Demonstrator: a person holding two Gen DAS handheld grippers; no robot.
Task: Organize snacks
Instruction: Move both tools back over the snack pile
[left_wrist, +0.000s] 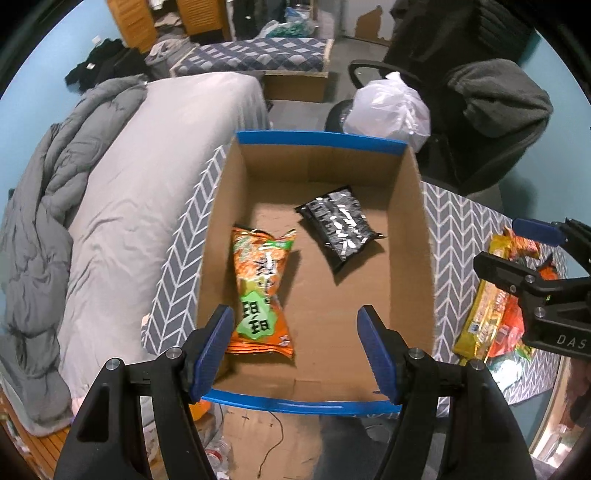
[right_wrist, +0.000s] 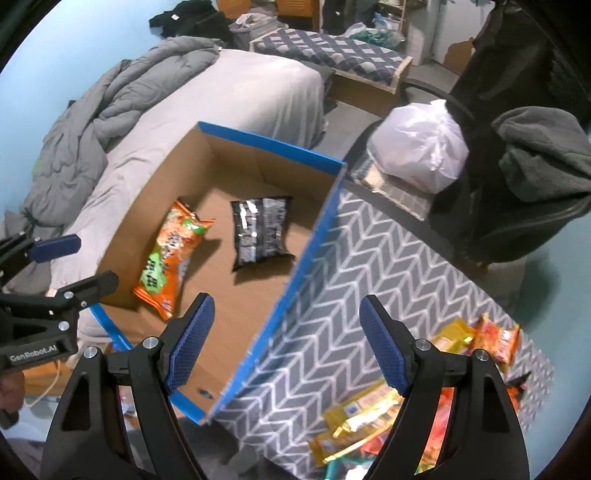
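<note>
Two snack bags lay in my open brown cardboard box (left_wrist: 402, 236): an orange crinkled packet (left_wrist: 260, 291) left, a black foil packet (left_wrist: 340, 225) right. My left gripper (left_wrist: 295, 350) and right gripper (right_wrist: 286, 343) both gaped empty; yellow wrapped snacks (right_wrist: 354, 417) waited on the chevron cloth.

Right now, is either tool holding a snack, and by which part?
Nothing is held. The left tool is open above the cardboard box, the right tool open over the box edge and the tablecloth; the gaps between the fingers are empty.
</note>
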